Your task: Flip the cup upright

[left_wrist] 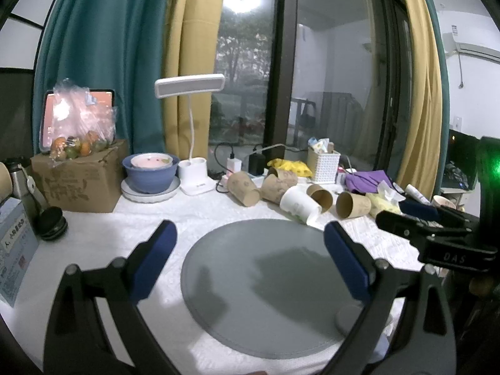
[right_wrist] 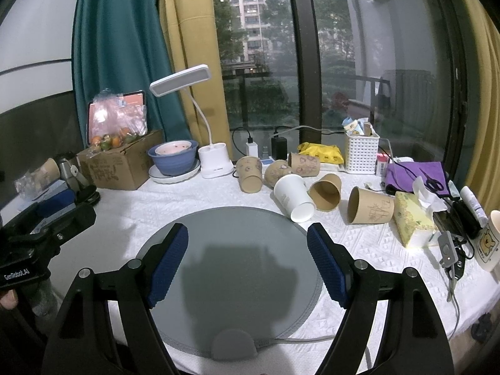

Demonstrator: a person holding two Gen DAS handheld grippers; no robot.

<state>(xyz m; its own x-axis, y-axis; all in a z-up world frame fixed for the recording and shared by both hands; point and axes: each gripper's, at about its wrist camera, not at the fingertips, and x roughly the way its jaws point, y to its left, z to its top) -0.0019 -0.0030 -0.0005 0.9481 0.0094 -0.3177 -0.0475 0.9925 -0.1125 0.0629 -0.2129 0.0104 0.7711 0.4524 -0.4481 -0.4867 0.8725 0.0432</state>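
Observation:
Several paper cups lie on their sides on the white tablecloth behind a round grey mat (right_wrist: pixel 228 268). A white cup (right_wrist: pixel 293 197) lies with its base toward me; it also shows in the left wrist view (left_wrist: pixel 298 204). Brown cups lie around it (right_wrist: pixel 326 192), (right_wrist: pixel 370 209), (right_wrist: pixel 249 175), (left_wrist: pixel 353 204), (left_wrist: pixel 243 188). My left gripper (left_wrist: pixel 250 234) is open and empty above the mat (left_wrist: pixel 265 281). My right gripper (right_wrist: pixel 247 234) is open and empty above the mat. Both are short of the cups.
At the back stand a cardboard box (right_wrist: pixel 122 162) with bagged fruit, a blue bowl (right_wrist: pixel 173 157), a white desk lamp (right_wrist: pixel 215 159), a white basket (right_wrist: pixel 361 153), a tissue pack (right_wrist: pixel 412 218) and a bear mug (right_wrist: pixel 489 240). The right gripper's body shows at the left view's right edge (left_wrist: pixel 437 237).

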